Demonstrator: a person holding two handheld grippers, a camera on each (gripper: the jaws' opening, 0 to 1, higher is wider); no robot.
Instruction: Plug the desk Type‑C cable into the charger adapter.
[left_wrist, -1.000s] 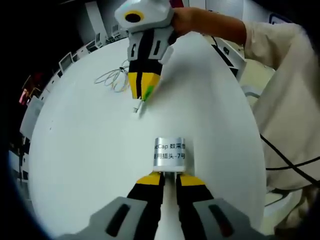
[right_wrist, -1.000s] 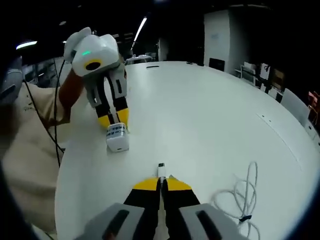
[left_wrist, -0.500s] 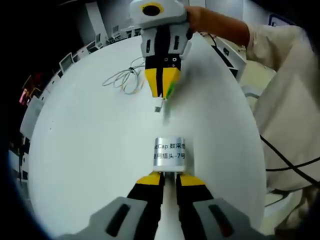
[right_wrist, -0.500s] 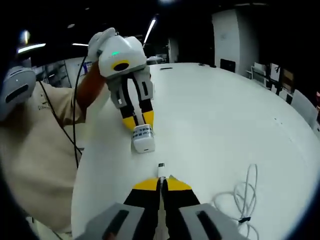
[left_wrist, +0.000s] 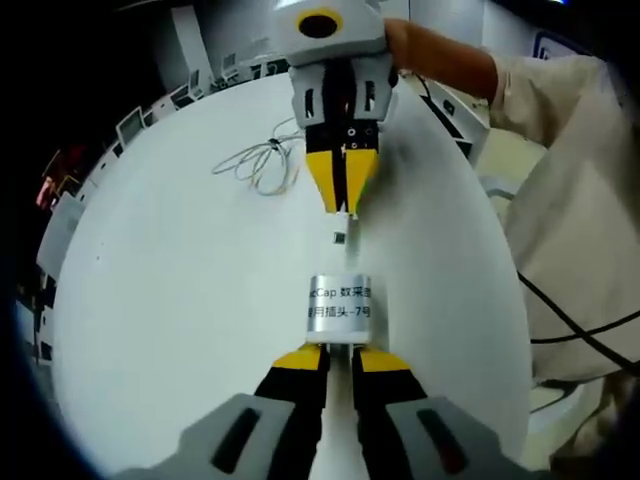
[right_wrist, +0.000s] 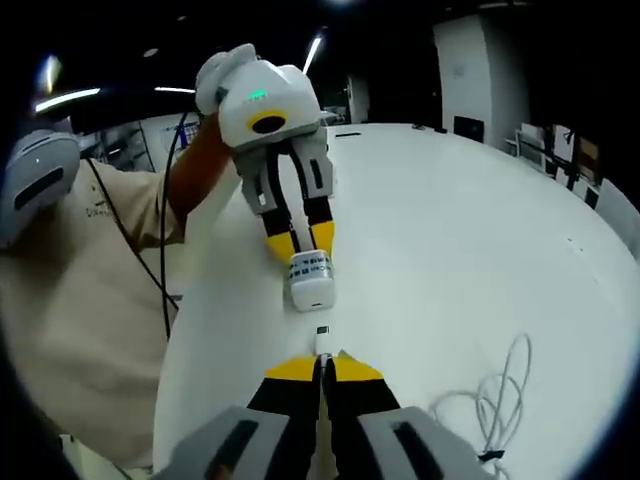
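Between the yellow-tipped jaws of the left gripper (left_wrist: 338, 358), nearest its camera, sits the charger adapter (left_wrist: 339, 310), a small white block with a printed label band, pinched at its rear end and held just above the white table (left_wrist: 180, 300). It looks rigid and light, with smooth sides that could slip, so a hold across its flat faces near the back, as now, seems the soundest, leaving the port face free. Its long axis runs straight ahead along the jaws, port end pointing away toward the oncoming plug. Just beyond it, the Type-C plug (left_wrist: 340, 237) hangs near that face but not yet touching, gripped in the closed jaws of the right gripper (left_wrist: 343, 205), which points back at the adapter. From the right gripper view the plug (right_wrist: 322, 331) juts from the pinched tips, its axis nearly in line with the adapter (right_wrist: 312, 281). Being short and stiff, it should be held close behind its metal tip. Farther off, the soft slack cable (left_wrist: 262, 162) lies looped on the table.
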